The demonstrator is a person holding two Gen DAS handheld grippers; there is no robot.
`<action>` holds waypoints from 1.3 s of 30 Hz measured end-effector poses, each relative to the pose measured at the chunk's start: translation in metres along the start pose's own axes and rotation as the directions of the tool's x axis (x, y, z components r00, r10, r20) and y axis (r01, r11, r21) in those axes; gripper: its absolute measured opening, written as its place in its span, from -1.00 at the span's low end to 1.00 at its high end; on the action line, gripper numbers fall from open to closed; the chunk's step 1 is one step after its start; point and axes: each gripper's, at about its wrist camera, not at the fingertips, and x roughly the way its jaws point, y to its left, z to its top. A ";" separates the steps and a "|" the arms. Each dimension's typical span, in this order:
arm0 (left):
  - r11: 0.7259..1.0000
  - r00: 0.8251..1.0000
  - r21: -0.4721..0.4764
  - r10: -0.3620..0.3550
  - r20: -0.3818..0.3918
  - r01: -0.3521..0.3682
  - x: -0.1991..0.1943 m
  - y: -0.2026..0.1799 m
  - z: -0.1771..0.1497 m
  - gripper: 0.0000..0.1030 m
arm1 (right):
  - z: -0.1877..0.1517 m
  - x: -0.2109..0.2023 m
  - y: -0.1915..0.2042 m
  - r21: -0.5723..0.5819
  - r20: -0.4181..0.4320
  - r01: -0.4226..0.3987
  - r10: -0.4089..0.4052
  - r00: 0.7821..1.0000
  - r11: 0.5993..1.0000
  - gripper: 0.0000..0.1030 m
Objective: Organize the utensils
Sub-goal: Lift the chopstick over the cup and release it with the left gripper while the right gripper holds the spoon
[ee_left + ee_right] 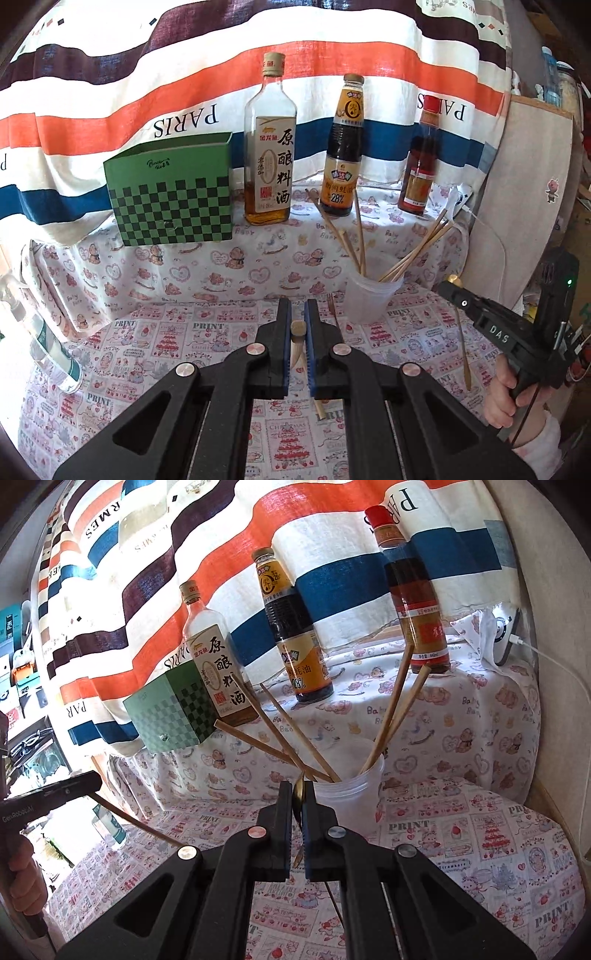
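My left gripper (pixel 299 314) is shut on a wooden spoon (pixel 297 345), held above the patterned tablecloth. My right gripper (pixel 298 794) is shut on a gold metal spoon (pixel 297 797), close in front of a translucent plastic cup (pixel 351 786). The cup (pixel 371 295) holds several wooden chopsticks (pixel 356 236) that lean outward. A small fork (pixel 333 314) lies on the cloth just left of the cup. In the left wrist view the right gripper (pixel 456 291) hangs at the right with the gold spoon's handle (pixel 463 350) below it.
A green checkered box (pixel 173 192) stands at the back left. Three sauce bottles (pixel 271 147) stand along the raised back ledge before a striped curtain. A plastic bottle (pixel 40 332) lies at the left edge. A white charger with a cable (pixel 506 635) sits at the back right.
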 end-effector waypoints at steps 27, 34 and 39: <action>0.992 0.974 0.063 -0.121 0.190 0.111 0.074 -0.096 0.146 -0.89 | 0.132 0.047 -0.039 0.145 0.334 -0.180 0.123 0.934 0.973 -0.90; 0.993 0.992 0.059 -0.107 0.071 0.103 0.123 -0.080 0.134 -0.88 | 0.110 0.097 -0.059 0.220 0.327 -0.194 0.115 0.938 0.956 -0.90; 0.987 0.984 0.003 -0.162 0.068 0.163 0.132 -0.056 0.127 -0.88 | 0.106 0.112 -0.064 0.225 0.328 -0.211 0.130 0.936 0.951 -0.90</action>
